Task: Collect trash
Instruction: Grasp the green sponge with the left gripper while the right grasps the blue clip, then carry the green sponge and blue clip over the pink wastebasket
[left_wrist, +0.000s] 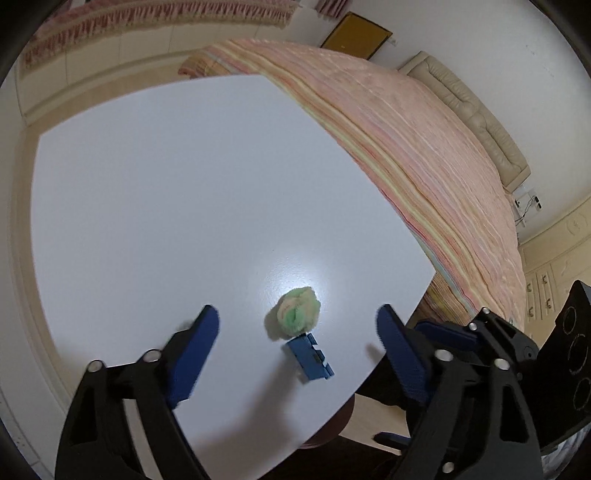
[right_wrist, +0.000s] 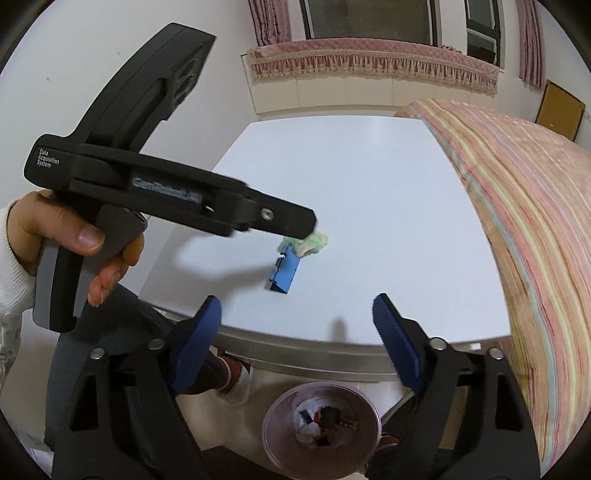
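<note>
A crumpled green and yellow ball of fluff (left_wrist: 297, 314) lies on the white table (left_wrist: 166, 184) near its right edge. A small blue plastic piece (left_wrist: 310, 356) lies right against it on the near side. My left gripper (left_wrist: 298, 313) hovers over the ball, open, with one blue pad on either side and clear of it. The right wrist view shows the ball (right_wrist: 316, 242), the blue piece (right_wrist: 286, 273) and the left gripper (right_wrist: 308, 223), held by a hand, with its tip just over the ball. My right gripper (right_wrist: 296, 302) is open over the table's near edge, with nothing between its pads.
A pink translucent bin (right_wrist: 273, 410) stands on the floor below the table's near edge, with several scraps inside. A bed with a striped pink blanket (right_wrist: 535, 221) runs along the table's right side. A person's foot in a white sock (right_wrist: 236, 380) is beside the bin.
</note>
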